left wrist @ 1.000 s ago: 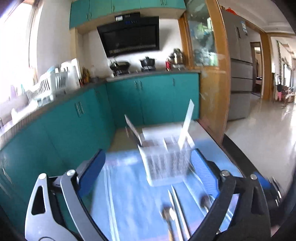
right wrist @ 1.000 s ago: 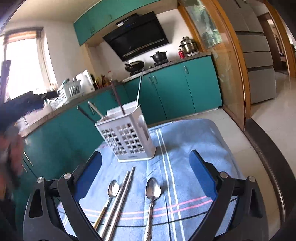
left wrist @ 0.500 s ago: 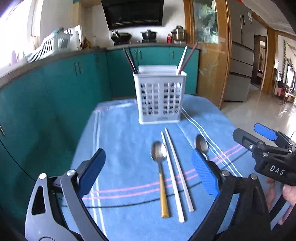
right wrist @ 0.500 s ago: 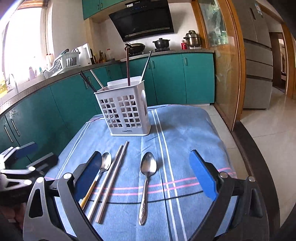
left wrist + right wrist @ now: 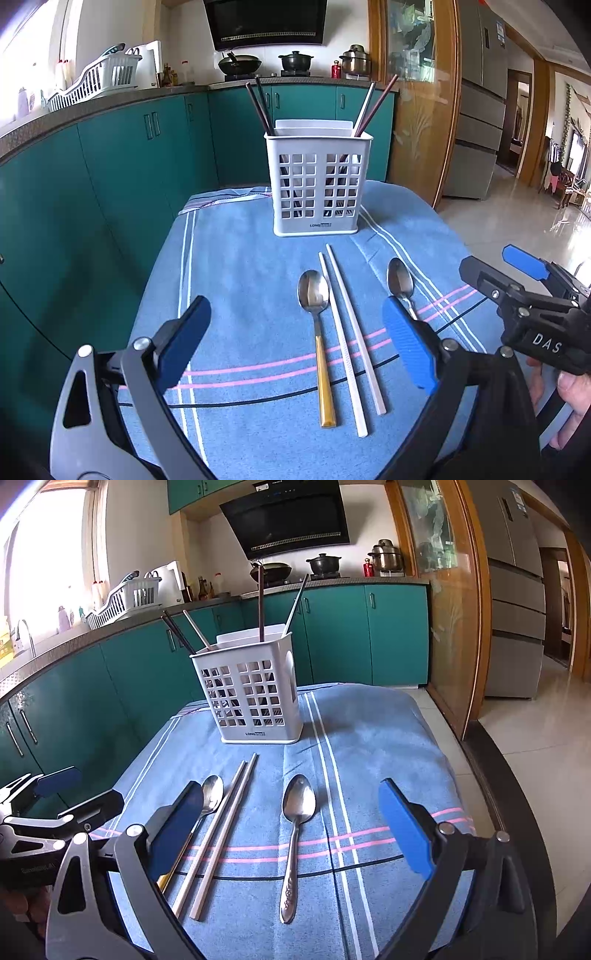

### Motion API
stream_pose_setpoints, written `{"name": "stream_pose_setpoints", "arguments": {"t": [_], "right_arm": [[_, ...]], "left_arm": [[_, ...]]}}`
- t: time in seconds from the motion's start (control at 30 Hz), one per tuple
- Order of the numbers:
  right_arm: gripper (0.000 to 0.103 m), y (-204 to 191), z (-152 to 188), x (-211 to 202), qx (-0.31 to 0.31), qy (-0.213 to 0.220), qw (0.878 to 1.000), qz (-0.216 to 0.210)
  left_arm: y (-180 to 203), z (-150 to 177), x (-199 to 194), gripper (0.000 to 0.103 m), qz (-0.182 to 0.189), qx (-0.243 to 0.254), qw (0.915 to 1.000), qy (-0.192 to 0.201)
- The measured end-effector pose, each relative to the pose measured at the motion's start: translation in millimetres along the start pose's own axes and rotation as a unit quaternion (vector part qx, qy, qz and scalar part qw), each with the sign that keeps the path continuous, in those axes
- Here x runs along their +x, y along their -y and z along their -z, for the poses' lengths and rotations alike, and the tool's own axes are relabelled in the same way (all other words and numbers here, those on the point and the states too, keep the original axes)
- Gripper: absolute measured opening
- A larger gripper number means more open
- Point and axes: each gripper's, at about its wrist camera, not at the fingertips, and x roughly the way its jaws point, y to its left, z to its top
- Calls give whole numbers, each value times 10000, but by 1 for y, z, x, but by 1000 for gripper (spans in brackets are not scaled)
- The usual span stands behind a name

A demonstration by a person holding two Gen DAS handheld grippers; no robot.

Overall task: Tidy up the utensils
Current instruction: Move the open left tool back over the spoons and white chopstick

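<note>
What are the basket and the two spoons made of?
The basket looks like matte white plastic, moulded with square holes. The all-silver spoon looks like shiny metal, since it mirrors light. The other spoon has a similar metal bowl and a gold-coloured handle, material unclear.

bright daylight, blown-out window (image 5: 51, 565) at left, sharp focus, fisheye bending, dark corners

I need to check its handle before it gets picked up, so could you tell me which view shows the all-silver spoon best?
The right wrist view: the silver spoon lies whole and unobstructed between the open fingers. In the left wrist view only its bowl shows; a blue finger pad hides the handle.
</note>
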Motion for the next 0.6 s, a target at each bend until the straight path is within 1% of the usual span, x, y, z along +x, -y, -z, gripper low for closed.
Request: {"name": "stream_pose_setpoints", "arguments": {"t": [0.37, 0.53, 0.6], "right_arm": [[93, 0, 1, 3, -43, -55, 10000, 45], [93, -6, 4, 8, -196, -125, 9997, 83], [91, -10, 4, 10, -310, -123, 9994, 110]], "left_arm": [[-2, -2, 0, 93, 95, -35, 9999, -3], [-20, -10, -10, 93, 189, -339, 9990, 219], [-31, -14, -13, 93, 224, -454, 9982, 335]]}}
